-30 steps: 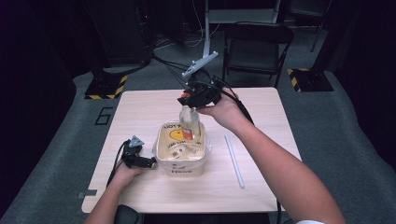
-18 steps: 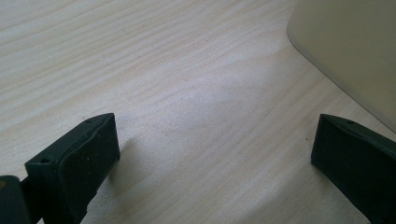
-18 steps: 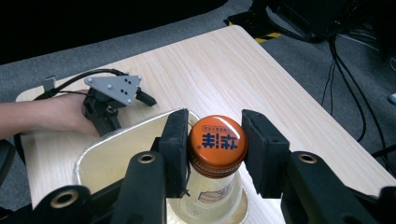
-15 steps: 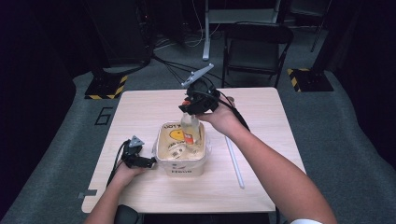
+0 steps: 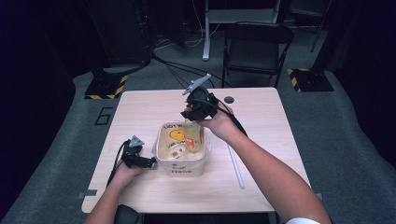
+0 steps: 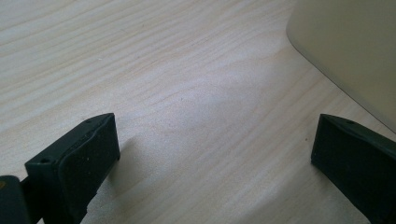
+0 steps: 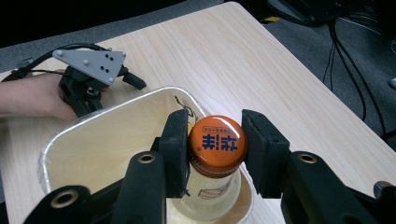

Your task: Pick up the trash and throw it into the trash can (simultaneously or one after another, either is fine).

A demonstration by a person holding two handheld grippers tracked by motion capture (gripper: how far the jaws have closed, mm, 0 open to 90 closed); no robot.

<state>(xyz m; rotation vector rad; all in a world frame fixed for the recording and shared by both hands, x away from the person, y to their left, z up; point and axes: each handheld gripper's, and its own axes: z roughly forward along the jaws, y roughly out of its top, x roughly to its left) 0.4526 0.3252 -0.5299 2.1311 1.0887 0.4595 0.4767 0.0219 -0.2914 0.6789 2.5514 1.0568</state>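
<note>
A clear bottle point(image 7: 218, 142) with an orange cap hangs upright, its lower part inside a cream tub point(image 5: 181, 169) at the middle of the table. My right gripper point(image 7: 215, 135) is shut on the bottle's neck, one pad on each side just under the cap. In the high view the right gripper point(image 5: 189, 112) sits above the tub's far rim, with the bottle point(image 5: 190, 130) under it. My left gripper point(image 5: 150, 162) rests on the table against the tub's left side. Its jaws stand wide open around bare wood point(image 6: 215, 149), with the tub's wall point(image 6: 350, 51) just ahead at the right.
A thin white rod point(image 5: 235, 163) lies on the table to the right of the tub. A folding chair point(image 5: 257, 46) and cables stand beyond the far edge. A small round hole point(image 5: 228, 99) is near the table's back edge.
My right gripper has come down with the bottle, from above the tub to its bottom end inside the rim. The left gripper has stayed where it was.
</note>
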